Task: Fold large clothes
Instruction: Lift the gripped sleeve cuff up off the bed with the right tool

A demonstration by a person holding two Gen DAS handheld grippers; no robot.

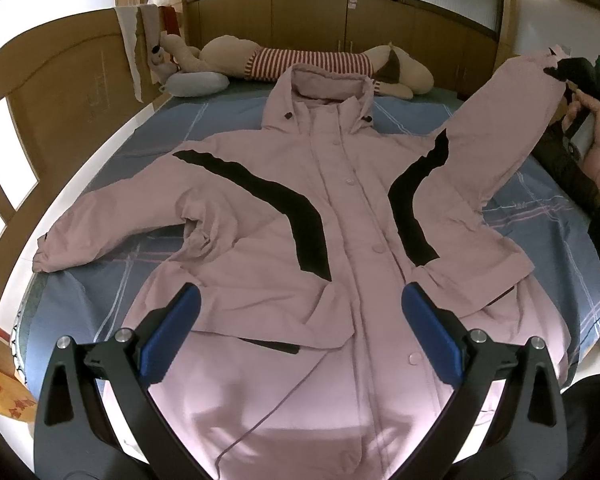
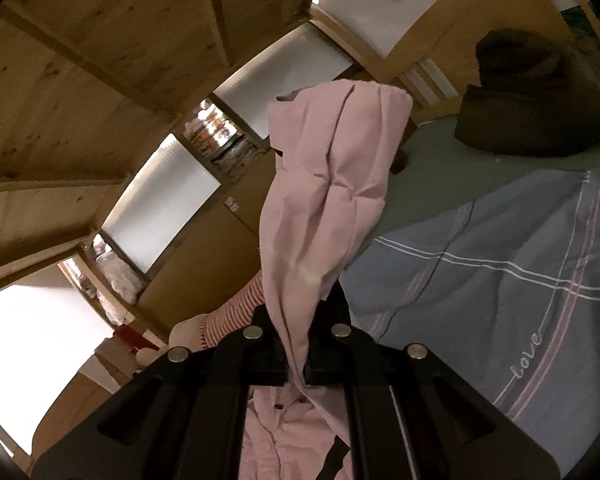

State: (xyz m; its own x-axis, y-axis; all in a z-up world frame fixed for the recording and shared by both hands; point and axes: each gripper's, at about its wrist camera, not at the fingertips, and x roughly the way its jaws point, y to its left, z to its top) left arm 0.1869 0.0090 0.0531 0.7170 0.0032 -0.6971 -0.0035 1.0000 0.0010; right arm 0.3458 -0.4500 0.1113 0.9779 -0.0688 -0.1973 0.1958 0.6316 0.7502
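A pink hooded jacket (image 1: 340, 216) with black curved panels lies face up and buttoned on a bed (image 1: 548, 216) covered by a blue-grey plaid sheet, its hood toward the far side and its hem toward the near edge. The left tool (image 1: 300, 312) hovers above the lower front of the jacket with its blue-padded fingers (image 1: 168, 340) spread wide apart and nothing between them. The jacket's left sleeve (image 1: 112, 220) lies out flat toward the left edge of the bed. The sleeve on the right (image 1: 504, 128) is lifted off the sheet and rises toward the far right, where the right tool (image 2: 298, 356) has its jaws closed tight on the fabric near the cuff (image 2: 336, 152); in the right wrist view the pink cloth stands up from between the black fingers. A hand (image 1: 596, 132) grips that tool's handle at the right. A large plush toy in a red-striped shirt (image 1: 308, 64) lies along the far side of the bed by the wooden cabinets (image 1: 380, 28).
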